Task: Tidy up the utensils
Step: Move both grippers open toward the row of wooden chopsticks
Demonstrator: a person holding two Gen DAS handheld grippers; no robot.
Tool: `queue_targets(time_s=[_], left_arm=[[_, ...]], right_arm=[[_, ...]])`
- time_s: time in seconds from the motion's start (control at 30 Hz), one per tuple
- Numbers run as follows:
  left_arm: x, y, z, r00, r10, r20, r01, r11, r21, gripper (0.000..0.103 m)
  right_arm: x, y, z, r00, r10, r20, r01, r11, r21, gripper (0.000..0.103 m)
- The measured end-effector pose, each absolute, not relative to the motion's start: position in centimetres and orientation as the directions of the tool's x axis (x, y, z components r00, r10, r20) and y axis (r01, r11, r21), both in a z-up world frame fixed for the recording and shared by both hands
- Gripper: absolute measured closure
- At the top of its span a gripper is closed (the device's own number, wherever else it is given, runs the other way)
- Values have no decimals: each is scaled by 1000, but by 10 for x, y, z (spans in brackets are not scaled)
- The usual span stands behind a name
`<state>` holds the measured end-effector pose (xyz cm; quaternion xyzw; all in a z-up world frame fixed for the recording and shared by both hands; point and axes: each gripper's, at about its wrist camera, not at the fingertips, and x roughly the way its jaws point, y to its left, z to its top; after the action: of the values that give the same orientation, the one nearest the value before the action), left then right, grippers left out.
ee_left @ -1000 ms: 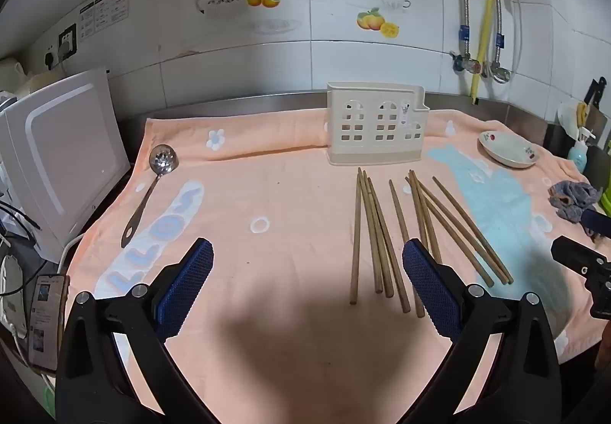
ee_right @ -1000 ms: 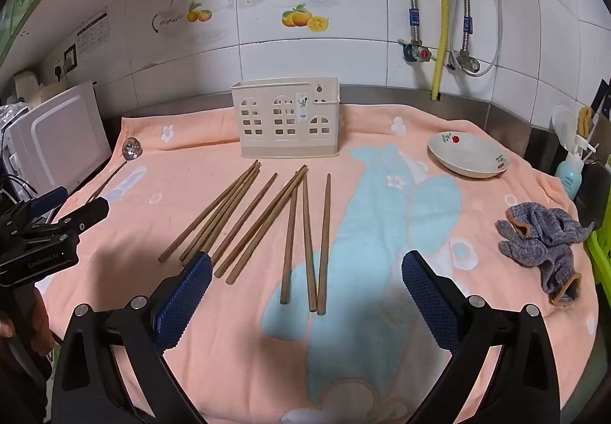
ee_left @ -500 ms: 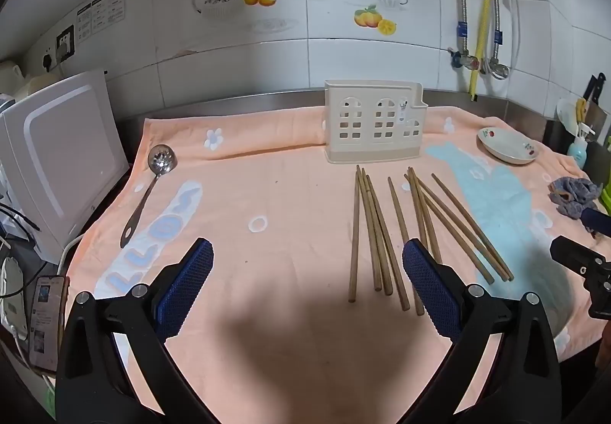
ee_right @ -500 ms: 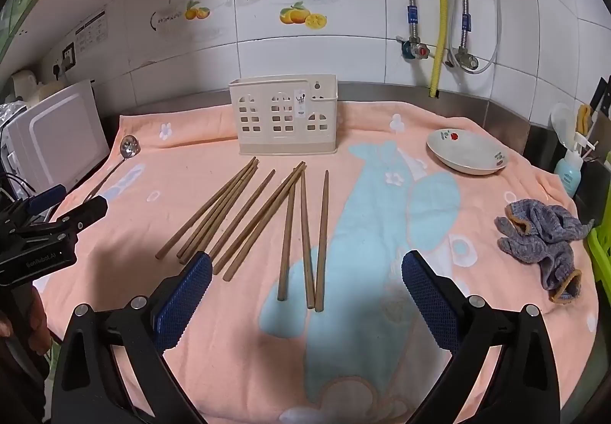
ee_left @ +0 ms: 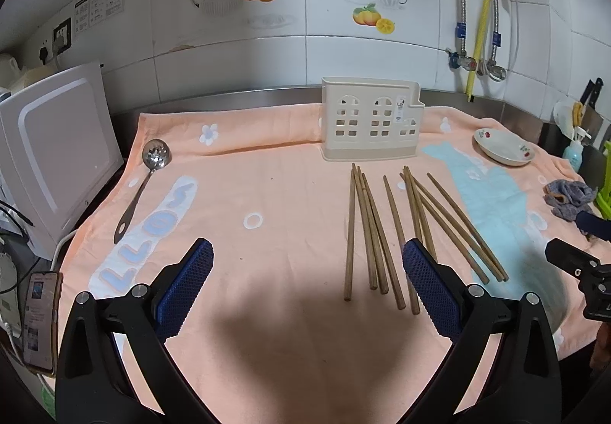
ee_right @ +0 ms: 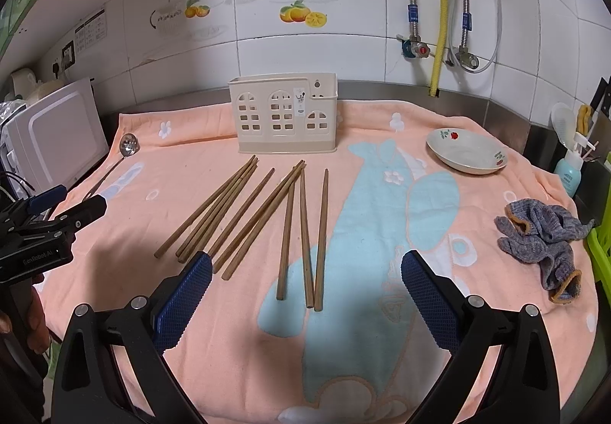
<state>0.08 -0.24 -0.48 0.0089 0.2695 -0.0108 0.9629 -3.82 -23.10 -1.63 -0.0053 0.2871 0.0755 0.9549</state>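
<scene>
Several wooden chopsticks (ee_left: 385,229) (ee_right: 263,217) lie fanned out on the peach towel (ee_left: 275,195) in front of a cream utensil holder (ee_left: 370,118) (ee_right: 284,112) with window cut-outs. A metal slotted spoon (ee_left: 147,175) (ee_right: 122,152) rests at the towel's left side. My left gripper (ee_left: 305,286) hovers open above the towel's near edge, left of the chopsticks' near ends. My right gripper (ee_right: 305,290) is open too, with the near ends of three chopsticks between its blue pads. Neither holds anything.
A white appliance (ee_left: 49,156) stands at the left, with a phone (ee_left: 40,317) below it. A shallow dish (ee_right: 466,154) and a grey rag (ee_right: 542,237) sit at the right. A tiled wall with pipes (ee_right: 443,11) is behind. A soap bottle (ee_right: 569,172) stands far right.
Both grippers have drifted slightly back and up, so the scene sits a touch lower in view. Nothing on the towel has moved and both grippers stay open.
</scene>
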Motion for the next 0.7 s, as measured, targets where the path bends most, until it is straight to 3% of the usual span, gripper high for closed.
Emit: queue_targets(time_s=[0.33,0.5,0.7], left_arm=[[1,3,-5,855,-13,-518,14,1000,-2,5],[4,6,-4,855,-9,-519,8,1000,-5,5],[8,6,-6,850,-10,-527,9,1000,-4,5]], right_arm=[[-35,-233,-19,821,138,-555,-141,989,37,8],[-33,-231,-21,814,140,-564,-142,989,42,17],[-28,-232,-23,806,140,-575,-139,989,45,17]])
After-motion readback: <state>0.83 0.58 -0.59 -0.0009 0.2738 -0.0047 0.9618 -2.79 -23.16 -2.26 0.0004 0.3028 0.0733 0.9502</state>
